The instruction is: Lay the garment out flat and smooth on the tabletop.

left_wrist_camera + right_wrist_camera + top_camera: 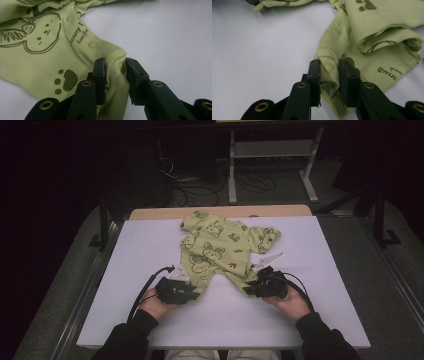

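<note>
Table (150, 320) with a white top has the green bunny onesie (220, 251) spread mid-table toward the far edge. Left gripper (186, 288) pinches one leg cuff, right gripper (255, 281) clamps the other, both nearer the front edge.

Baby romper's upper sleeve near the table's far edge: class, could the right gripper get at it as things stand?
Probably not yet: the right gripper is shut on the baby romper leg cuff; the sleeve lies unobstructed beyond.
</note>
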The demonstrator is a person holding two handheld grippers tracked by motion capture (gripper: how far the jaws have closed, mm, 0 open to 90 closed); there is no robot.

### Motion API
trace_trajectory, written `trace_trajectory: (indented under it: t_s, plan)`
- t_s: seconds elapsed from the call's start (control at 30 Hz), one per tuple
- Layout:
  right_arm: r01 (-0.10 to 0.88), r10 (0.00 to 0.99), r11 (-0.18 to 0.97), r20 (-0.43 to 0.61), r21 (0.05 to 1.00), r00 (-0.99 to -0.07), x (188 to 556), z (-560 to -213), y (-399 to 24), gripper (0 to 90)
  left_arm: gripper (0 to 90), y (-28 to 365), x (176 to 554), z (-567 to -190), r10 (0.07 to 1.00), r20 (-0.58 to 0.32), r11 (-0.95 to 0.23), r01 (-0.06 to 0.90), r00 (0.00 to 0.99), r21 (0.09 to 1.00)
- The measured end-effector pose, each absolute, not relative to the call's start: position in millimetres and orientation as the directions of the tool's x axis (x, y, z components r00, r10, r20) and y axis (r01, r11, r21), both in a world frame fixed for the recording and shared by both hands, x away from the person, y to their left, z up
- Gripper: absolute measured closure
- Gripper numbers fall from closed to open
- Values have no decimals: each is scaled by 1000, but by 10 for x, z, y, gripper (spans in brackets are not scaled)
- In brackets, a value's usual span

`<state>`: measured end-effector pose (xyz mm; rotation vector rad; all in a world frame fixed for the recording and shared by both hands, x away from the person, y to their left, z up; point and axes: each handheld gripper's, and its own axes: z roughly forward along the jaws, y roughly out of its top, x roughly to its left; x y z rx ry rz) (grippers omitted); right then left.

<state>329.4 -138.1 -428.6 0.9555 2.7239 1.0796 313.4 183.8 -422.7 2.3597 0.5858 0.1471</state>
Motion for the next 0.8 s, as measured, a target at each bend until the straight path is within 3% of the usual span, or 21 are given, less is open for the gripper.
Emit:
trace_trajectory:
  t_s: [0.33,0.8]
  plan:
    - [535,536,582,205,613,-819,3148,-4292,-1444,719,701,1926,3000,-4209,398,-172,-629,405,901,664]
    - [517,450,650,267,557,-852,2938,-4315,-1435,718,702,1990,2821,-4236,333,-237,-661,405,913,632]
